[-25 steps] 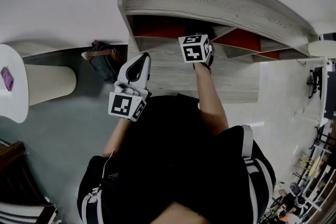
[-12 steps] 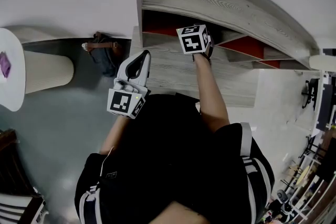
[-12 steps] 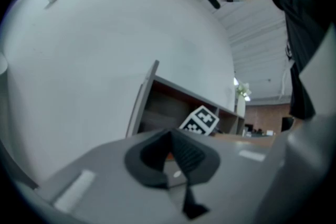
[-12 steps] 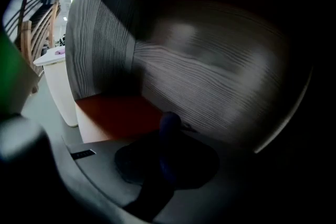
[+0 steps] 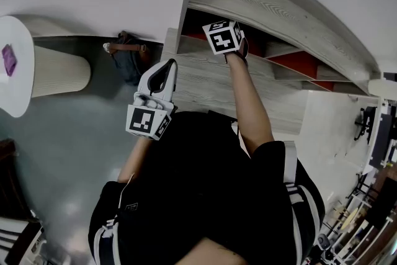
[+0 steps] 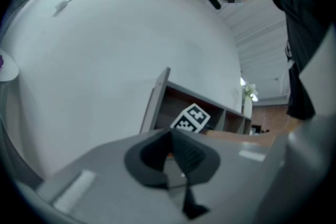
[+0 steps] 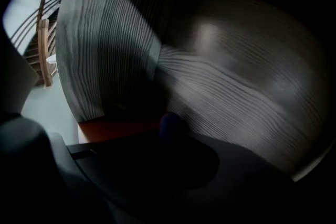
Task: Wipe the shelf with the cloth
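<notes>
Presently, two grippers are counted. The left gripper (image 5: 163, 71) is held off the unit, at 9 o'clock of the right forearm; its jaws are pressed together with nothing between them. The right gripper (image 7: 173, 135) is reached into the end compartment of the one shelf (image 5: 273, 3), at 12 o'clock in the head view; its jaws are closed on a small dark bluish lump, taken to be the cloth (image 7: 169, 122), just beside the grey grained wall; that view is too dark to tell whether it touches. Red back panels show in three places along the shelf. On the floor at 10 o'clock lies one dark bag (image 5: 127, 59) with a brown strap; at 9 o'clock stands one white table (image 5: 12, 93) bearing one purple item (image 5: 8, 59).
</notes>
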